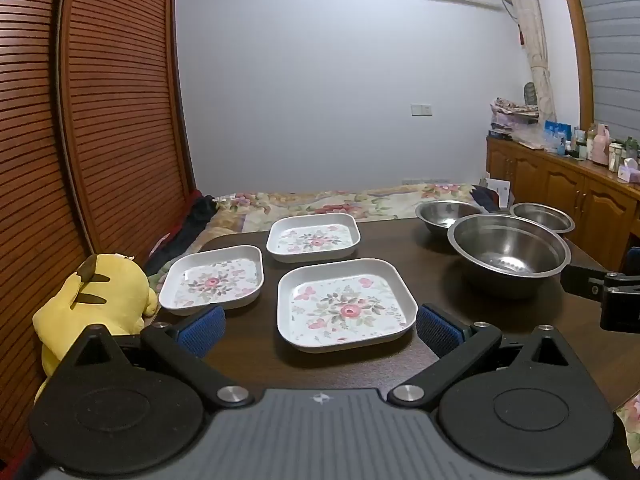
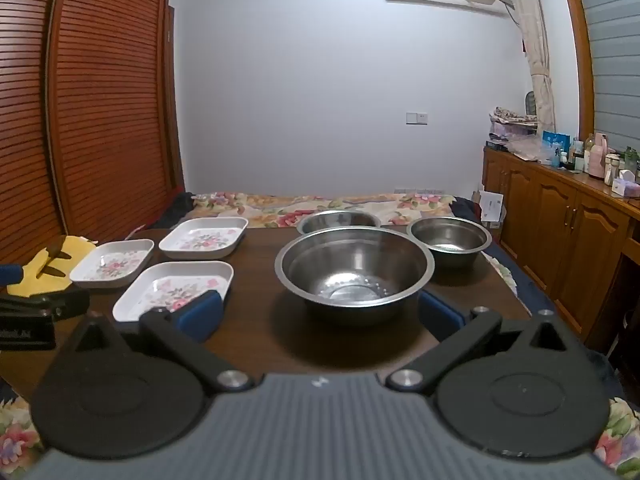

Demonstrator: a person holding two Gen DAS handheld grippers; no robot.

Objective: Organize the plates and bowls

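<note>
My left gripper (image 1: 318, 330) is spread wide, empty, w/ the nearest flowered plate (image 1: 345, 304) just ahead between its blue pads (image 1: 202, 330). Two more plates (image 1: 212, 278) sit behind it. My right gripper (image 2: 320, 314) is spread too, facing the big steel bowl (image 2: 354, 270); two smaller bowls (image 2: 449, 240) behind, all on the dark table (image 2: 260, 280).

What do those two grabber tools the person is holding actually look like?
Both look alike. The left gripper and the right gripper each have a grey ribbed body with a small white mark, two round black discs, black linkage arms with silver bolts, and blue ribbed pads on the fingers. No cables or sleeves show.
</note>
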